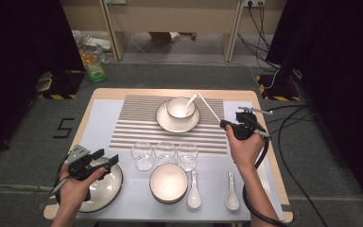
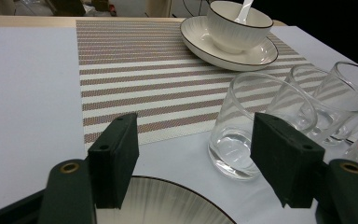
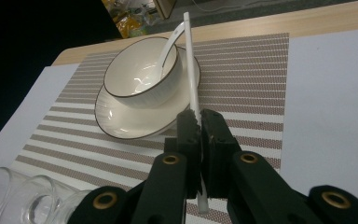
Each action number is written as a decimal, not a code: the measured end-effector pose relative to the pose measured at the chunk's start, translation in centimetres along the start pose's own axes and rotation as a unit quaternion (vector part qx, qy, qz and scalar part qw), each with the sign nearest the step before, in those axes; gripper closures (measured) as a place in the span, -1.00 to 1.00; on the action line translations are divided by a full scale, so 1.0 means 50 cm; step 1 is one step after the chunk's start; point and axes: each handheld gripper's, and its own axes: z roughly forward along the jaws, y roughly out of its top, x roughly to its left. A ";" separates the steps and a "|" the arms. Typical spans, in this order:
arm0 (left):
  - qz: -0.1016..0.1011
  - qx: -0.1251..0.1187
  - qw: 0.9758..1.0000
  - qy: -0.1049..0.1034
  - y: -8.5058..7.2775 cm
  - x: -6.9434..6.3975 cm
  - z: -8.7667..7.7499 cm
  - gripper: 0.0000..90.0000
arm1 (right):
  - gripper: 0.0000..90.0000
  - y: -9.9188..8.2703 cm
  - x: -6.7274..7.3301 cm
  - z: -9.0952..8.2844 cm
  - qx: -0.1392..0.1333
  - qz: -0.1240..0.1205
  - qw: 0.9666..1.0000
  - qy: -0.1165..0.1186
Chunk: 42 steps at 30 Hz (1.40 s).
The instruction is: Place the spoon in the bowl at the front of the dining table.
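My right gripper [image 3: 199,122] is shut on a long white chopstick [image 3: 192,74], which points away toward a white bowl [image 3: 142,74] on a saucer [image 3: 121,123]. A white spoon [image 3: 168,43] leans in that bowl. From above, the right gripper [image 1: 223,124] sits at the right of the striped placemat [image 1: 137,124], the chopstick [image 1: 209,107] slanting up-left beside the bowl [image 1: 180,108]. My left gripper [image 2: 191,149] is open, empty, over the rim of a dark-edged plate [image 2: 168,205], and is at the front left [image 1: 105,157] in the high view.
Three clear glasses [image 1: 142,154] [image 1: 165,152] [image 1: 187,154] stand in a row mid-table. A stack of bowls [image 1: 168,182] and two white spoons [image 1: 194,190] [image 1: 231,191] lie at the front. The large plate [image 1: 111,187] rests front left. Black cable [image 1: 260,161] trails off the right edge.
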 end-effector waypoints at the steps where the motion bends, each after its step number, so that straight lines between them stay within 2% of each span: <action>1: 0.000 0.000 1.000 0.000 0.000 0.000 0.000 -0.29 | 0.93 0.001 0.001 0.000 -0.002 0.000 1.000 0.001; 9: 0.000 0.000 1.000 0.000 0.000 0.000 0.000 -0.29 | 0.93 0.007 0.009 0.004 -0.004 -0.007 1.000 0.002; 21: 0.001 -0.001 1.000 0.001 0.001 0.001 -0.001 -0.29 | 0.93 0.012 0.019 0.008 -0.009 0.001 1.000 0.014; 25: 0.001 -0.002 1.000 0.001 0.002 0.002 -0.002 -0.29 | 0.93 0.015 0.025 0.008 -0.011 -0.006 1.000 0.016; 42: 0.000 -0.003 1.000 0.004 0.003 0.005 -0.005 -0.29 | 0.93 0.020 0.035 0.017 -0.012 -0.006 1.000 0.026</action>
